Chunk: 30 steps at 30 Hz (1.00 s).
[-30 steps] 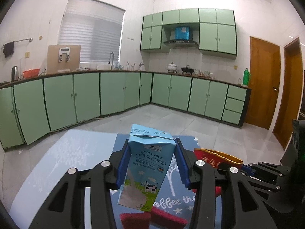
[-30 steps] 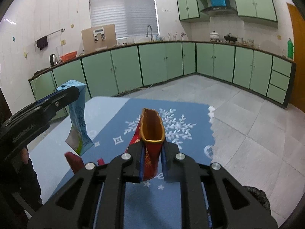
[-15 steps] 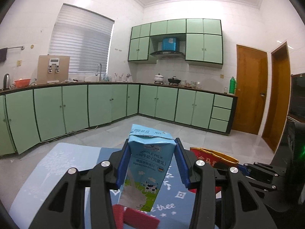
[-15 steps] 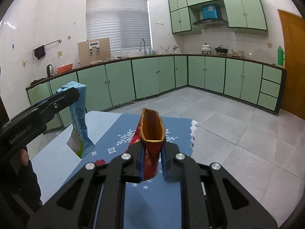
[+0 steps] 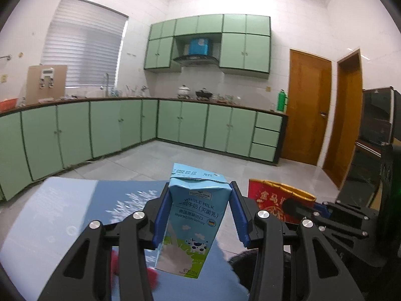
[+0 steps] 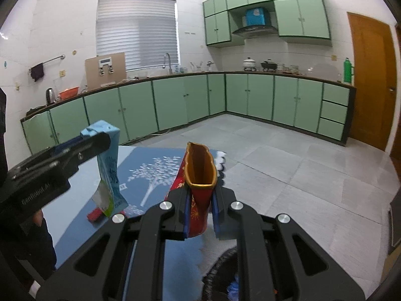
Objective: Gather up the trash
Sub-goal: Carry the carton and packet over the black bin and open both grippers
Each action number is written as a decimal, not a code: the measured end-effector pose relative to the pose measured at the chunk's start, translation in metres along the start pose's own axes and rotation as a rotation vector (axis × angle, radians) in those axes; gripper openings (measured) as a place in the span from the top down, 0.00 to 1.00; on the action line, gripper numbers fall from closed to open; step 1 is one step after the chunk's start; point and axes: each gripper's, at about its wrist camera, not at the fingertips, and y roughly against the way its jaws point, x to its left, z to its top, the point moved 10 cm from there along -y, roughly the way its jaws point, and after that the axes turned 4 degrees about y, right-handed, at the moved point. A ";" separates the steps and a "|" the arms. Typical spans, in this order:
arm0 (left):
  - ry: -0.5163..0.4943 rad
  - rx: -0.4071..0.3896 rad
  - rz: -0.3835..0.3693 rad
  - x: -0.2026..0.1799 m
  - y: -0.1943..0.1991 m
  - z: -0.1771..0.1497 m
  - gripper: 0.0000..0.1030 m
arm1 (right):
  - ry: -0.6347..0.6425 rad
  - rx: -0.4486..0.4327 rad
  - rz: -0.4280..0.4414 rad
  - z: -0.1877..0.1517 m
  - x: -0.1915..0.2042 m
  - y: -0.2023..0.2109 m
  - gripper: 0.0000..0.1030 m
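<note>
My left gripper [image 5: 198, 213] is shut on a light blue whole-milk carton [image 5: 190, 225] and holds it upright above the table; it also shows in the right wrist view [image 6: 110, 170]. My right gripper [image 6: 200, 210] is shut on a red and gold paper box [image 6: 199, 175], open end up, to the right of the carton; the box also shows in the left wrist view [image 5: 273, 203]. A small red piece [image 6: 94, 215] lies on the blue tablecloth [image 6: 150, 175] under the carton.
A dark round bin opening [image 6: 225, 273] lies low under the right gripper, also low in the left wrist view [image 5: 244, 263]. The table edge [image 6: 223, 165] drops to a grey tiled floor. Green kitchen cabinets [image 6: 250, 100] line the far walls.
Both grippers have pulled back and toward the table's right edge with their loads still held. The dark bin opening has come into view below them.
</note>
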 end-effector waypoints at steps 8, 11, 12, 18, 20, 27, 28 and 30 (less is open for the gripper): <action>-0.028 0.058 -0.097 -0.060 -0.017 -0.025 0.57 | -0.043 0.020 -0.096 -0.030 -0.055 0.029 0.88; -0.042 0.074 -0.125 -0.080 -0.024 -0.033 0.57 | -0.068 0.037 -0.132 -0.046 -0.076 0.036 0.88; -0.046 0.078 -0.130 -0.084 -0.024 -0.036 0.57 | -0.078 0.044 -0.146 -0.053 -0.084 0.039 0.88; -0.073 0.114 -0.171 -0.118 -0.039 -0.060 0.56 | -0.119 0.077 -0.198 -0.086 -0.116 0.050 0.88; -0.081 0.124 -0.179 -0.127 -0.044 -0.067 0.56 | -0.130 0.084 -0.212 -0.094 -0.123 0.052 0.88; -0.097 0.160 -0.204 -0.155 -0.063 -0.087 0.56 | -0.151 0.111 -0.256 -0.115 -0.146 0.054 0.88; -0.100 0.163 -0.205 -0.158 -0.066 -0.089 0.56 | -0.156 0.113 -0.261 -0.117 -0.148 0.053 0.88; -0.105 0.172 -0.212 -0.165 -0.072 -0.094 0.56 | -0.167 0.118 -0.267 -0.123 -0.155 0.053 0.88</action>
